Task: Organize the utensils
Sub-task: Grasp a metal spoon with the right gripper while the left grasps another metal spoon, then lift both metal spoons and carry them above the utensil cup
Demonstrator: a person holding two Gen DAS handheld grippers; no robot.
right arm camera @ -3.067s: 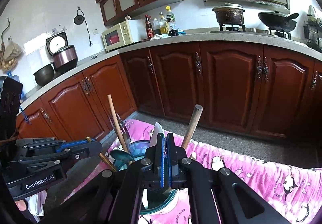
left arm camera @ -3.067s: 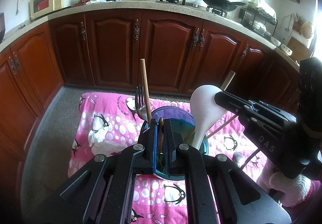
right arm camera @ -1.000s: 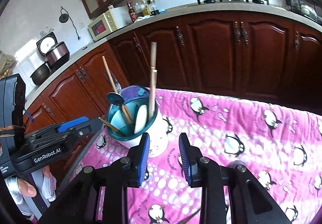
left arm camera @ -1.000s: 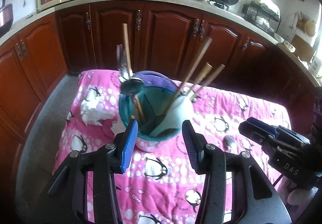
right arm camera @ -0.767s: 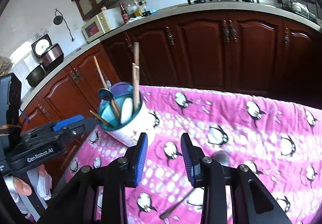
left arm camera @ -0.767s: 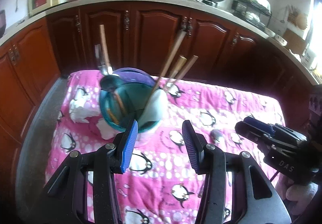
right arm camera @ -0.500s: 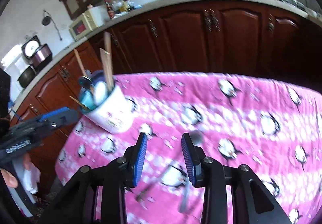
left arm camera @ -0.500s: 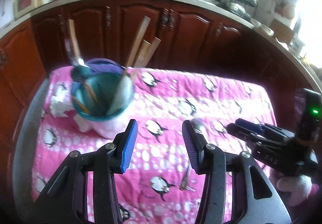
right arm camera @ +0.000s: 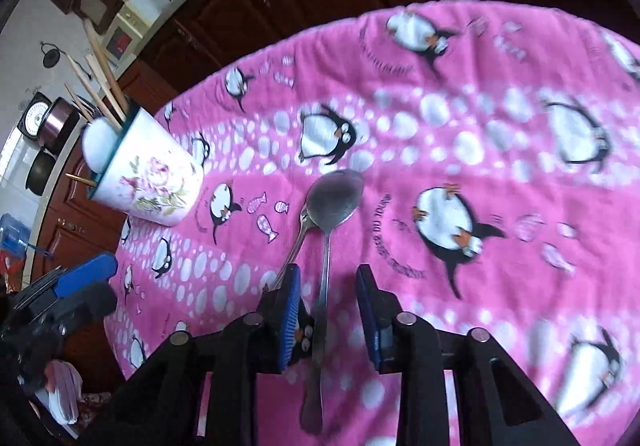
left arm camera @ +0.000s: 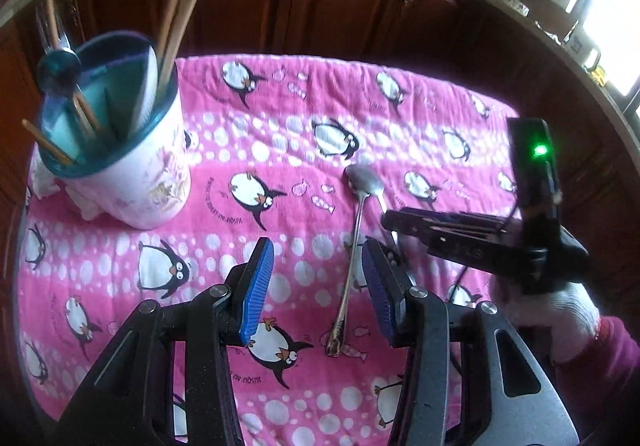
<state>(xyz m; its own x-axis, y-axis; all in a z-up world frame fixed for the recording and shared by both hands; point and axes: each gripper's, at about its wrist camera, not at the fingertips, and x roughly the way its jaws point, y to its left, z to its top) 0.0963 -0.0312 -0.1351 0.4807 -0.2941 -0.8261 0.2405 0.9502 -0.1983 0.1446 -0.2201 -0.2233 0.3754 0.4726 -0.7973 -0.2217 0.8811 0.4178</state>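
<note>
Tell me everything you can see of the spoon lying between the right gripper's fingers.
The spoon looks like plain silver-grey metal, with a dull oval bowl and a long slim handle. It lies flat on the pink penguin cloth, bowl pointing away. Its handle runs back between the blue pads of the right gripper, whose jaws have just been closing but are not yet pressing on it. A second thin metal handle lies against its neck; I cannot tell which one is on top.
</note>
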